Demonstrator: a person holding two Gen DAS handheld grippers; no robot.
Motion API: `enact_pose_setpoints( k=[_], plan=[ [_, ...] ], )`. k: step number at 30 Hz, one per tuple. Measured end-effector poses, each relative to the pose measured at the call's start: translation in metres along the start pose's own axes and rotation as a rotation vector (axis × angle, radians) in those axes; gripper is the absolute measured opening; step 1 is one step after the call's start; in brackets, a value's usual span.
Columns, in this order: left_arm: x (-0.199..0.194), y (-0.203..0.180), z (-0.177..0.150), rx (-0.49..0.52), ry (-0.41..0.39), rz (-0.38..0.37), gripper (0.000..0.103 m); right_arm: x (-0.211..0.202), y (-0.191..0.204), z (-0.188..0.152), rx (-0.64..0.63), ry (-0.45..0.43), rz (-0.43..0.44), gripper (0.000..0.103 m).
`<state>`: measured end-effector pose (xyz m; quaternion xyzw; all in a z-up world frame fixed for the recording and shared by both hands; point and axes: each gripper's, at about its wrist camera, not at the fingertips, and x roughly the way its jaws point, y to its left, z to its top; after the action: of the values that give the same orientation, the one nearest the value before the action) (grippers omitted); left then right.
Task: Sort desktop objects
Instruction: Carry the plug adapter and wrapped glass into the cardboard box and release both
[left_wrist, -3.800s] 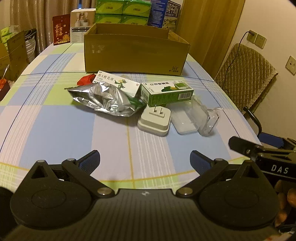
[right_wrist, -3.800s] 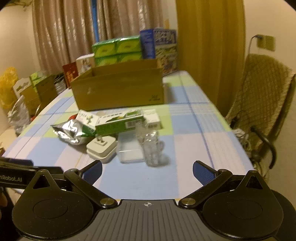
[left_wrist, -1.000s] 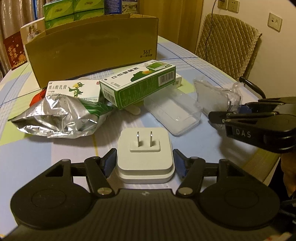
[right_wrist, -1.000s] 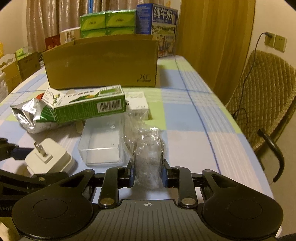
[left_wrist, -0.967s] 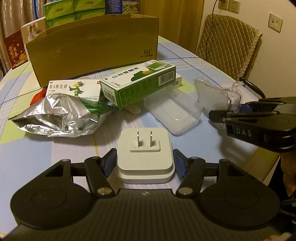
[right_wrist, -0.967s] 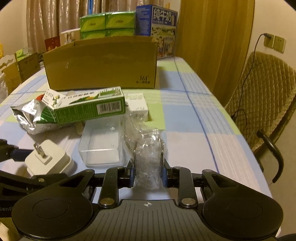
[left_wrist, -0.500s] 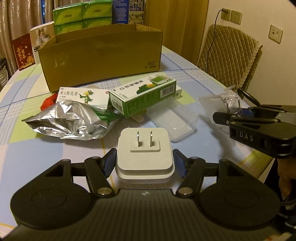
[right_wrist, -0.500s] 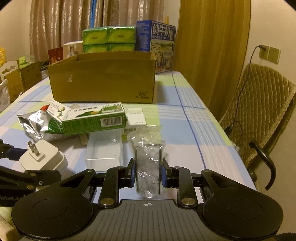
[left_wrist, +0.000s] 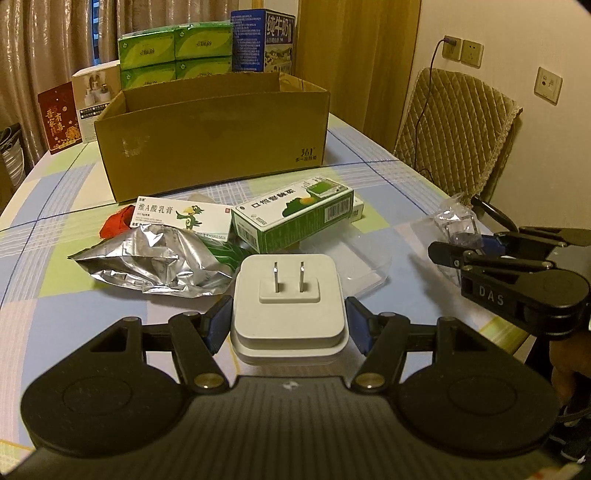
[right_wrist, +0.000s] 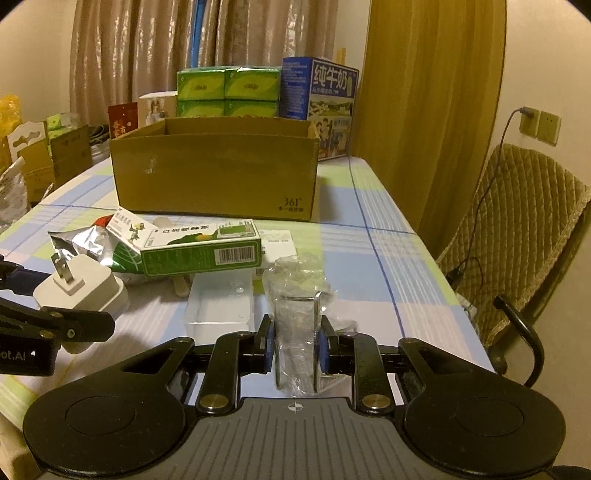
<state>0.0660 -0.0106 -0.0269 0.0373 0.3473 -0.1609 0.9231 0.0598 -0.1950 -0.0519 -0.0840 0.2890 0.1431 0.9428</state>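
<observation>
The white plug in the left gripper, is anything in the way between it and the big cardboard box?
Yes. The silver foil bag and green medicine box lie on the table between the white plug and cardboard box. Its top looks open, so carrying it over them should work.

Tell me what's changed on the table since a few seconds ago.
The left hand-held gripper closed on the white plug adapter and lifted it; the right hand-held gripper took the clear wrapped item. Boxes, foil bag and cardboard box stayed put.
</observation>
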Motion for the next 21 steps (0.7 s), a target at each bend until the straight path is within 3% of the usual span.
enact_pose_setpoints(
  k=[11, 21],
  plan=[
    [-0.013, 0.012, 0.027, -0.012, -0.051, 0.010, 0.060, -0.010, 0.008, 0.025, -0.025, -0.051, 0.023, 0.020],
    [-0.025, 0.041, 0.072, -0.012, -0.107, 0.045, 0.060, -0.006, 0.026, 0.080, -0.085, -0.136, 0.073, 0.020]
  ],
)
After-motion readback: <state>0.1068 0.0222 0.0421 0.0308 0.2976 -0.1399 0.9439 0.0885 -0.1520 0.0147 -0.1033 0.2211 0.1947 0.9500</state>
